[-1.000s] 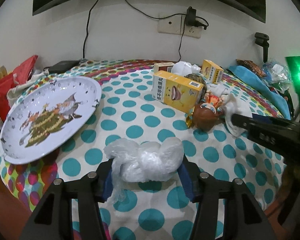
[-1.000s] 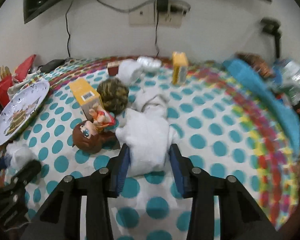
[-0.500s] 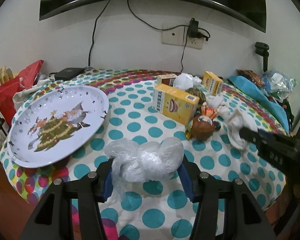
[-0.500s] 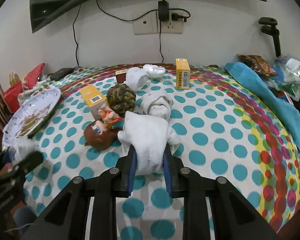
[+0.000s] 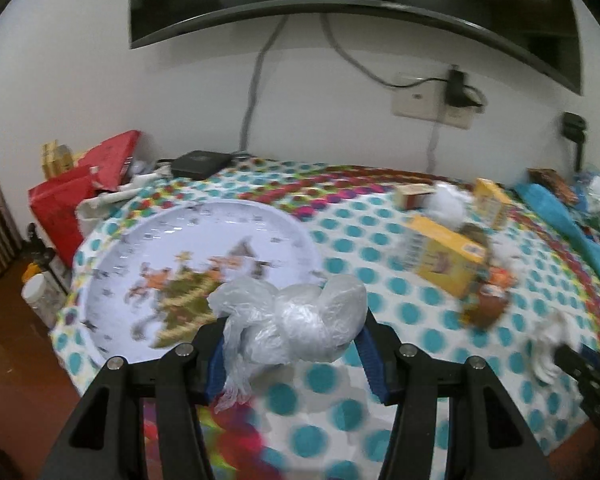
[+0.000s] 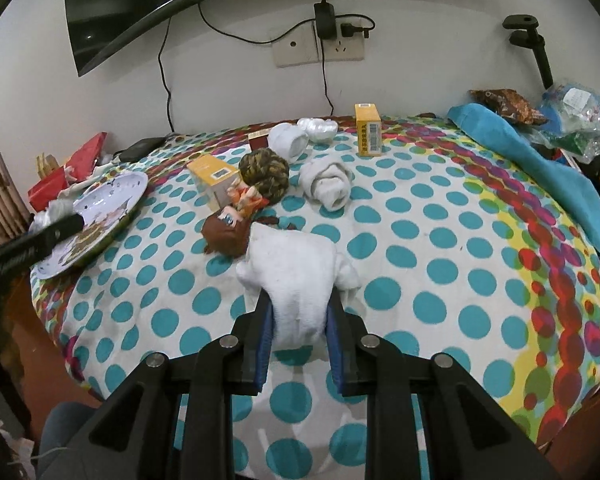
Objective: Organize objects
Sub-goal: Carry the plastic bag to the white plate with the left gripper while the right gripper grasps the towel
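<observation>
My left gripper [image 5: 294, 354] is shut on a crumpled clear plastic bag [image 5: 296, 326], which hangs lifted at the right rim of the white Christmas plate [image 5: 148, 248]. In the right wrist view that gripper shows as a dark bar over the plate [image 6: 112, 196]. My right gripper [image 6: 300, 328] is shut on a white cloth [image 6: 296, 276], held just above the dotted tablecloth [image 6: 440, 240]. Behind the cloth lie a brown-haired doll [image 6: 230, 228], a yellow box [image 6: 214, 178], a yarn ball [image 6: 264, 174] and a second rolled white cloth [image 6: 326, 182].
A second yellow box [image 6: 367, 130] and white cups [image 6: 288, 142] stand near the back wall. A blue towel [image 6: 540, 168] and plastic bags lie along the right edge. Red packaging [image 5: 88, 184] and a black box [image 5: 198, 162] sit at the back left.
My left gripper has lifted the plastic bag and carried it left, up to the plate's rim. My right gripper closed on the white cloth and raised it slightly toward me.
</observation>
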`<state>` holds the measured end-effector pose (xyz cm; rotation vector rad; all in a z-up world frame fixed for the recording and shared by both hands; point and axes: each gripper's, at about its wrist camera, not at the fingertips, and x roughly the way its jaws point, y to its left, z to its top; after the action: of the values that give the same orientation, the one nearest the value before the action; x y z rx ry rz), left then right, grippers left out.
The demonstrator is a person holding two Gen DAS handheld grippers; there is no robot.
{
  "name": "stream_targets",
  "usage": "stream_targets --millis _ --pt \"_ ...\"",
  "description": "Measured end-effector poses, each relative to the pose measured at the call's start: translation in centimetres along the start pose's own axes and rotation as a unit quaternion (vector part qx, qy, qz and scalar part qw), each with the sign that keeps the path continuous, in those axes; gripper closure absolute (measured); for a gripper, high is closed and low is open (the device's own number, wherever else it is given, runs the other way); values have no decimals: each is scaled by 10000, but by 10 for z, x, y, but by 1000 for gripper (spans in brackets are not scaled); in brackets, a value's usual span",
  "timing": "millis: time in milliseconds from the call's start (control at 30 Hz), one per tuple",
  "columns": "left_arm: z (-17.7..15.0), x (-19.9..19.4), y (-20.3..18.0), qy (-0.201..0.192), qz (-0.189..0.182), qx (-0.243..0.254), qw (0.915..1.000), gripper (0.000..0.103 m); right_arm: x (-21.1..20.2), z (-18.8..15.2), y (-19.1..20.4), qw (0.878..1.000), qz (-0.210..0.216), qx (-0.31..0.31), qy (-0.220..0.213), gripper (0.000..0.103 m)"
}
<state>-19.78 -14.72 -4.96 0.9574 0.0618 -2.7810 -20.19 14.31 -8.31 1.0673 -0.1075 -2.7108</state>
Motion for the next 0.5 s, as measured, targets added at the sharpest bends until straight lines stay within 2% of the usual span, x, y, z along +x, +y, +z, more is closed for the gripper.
stream_targets --millis 300,500 --pt "6 32 74 126 697 -299 9970 47 2 -6 13 9998 88 -168 96 81" --pt "-2 51 106 323 829 -549 9945 47 4 -4 28 9993 125 -331 124 81"
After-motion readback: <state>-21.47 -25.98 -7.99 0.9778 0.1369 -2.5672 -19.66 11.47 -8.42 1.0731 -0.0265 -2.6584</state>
